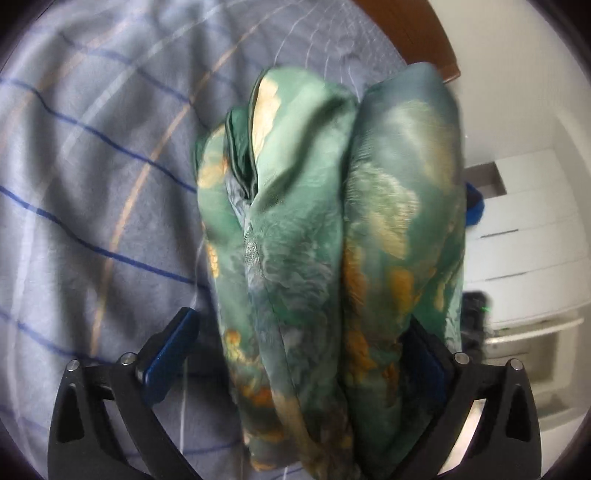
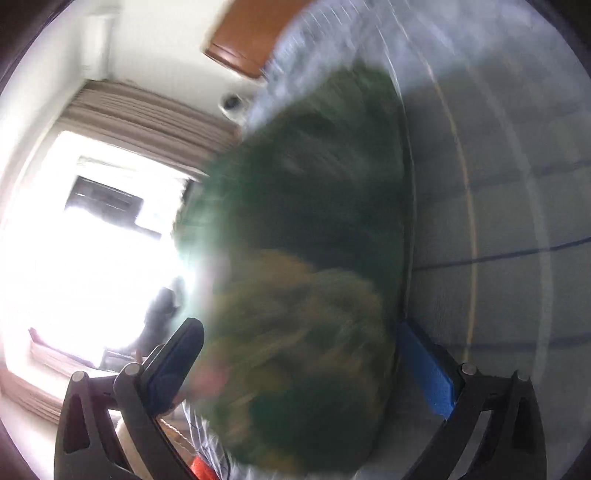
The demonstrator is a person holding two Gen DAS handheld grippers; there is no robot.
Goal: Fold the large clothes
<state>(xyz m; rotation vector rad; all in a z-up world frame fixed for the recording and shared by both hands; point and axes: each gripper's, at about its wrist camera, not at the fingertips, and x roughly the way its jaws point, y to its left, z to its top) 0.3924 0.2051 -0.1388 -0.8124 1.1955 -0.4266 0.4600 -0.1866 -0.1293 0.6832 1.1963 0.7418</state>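
A green satin garment (image 1: 314, 221) with yellow and orange print hangs bunched in long folds in the left wrist view. It fills most of the gap of my left gripper (image 1: 301, 317), whose jaws stand wide apart. The left finger (image 1: 173, 350) is clear of the cloth and the right finger is partly covered by it. The right wrist view is motion-blurred. There the same garment (image 2: 314, 184) bulges between the widely spread fingers of my right gripper (image 2: 299, 325), and its blue pad (image 2: 424, 369) shows at the cloth's edge.
A grey-blue checked bedsheet (image 1: 92, 166) lies under the garment, and it is also seen as bedding (image 2: 498, 184) in the right wrist view. A wooden headboard (image 1: 413, 29) stands behind. White drawers (image 1: 528, 240) are to the right. A bright window (image 2: 92, 240) with a curtain fills the right view's left side.
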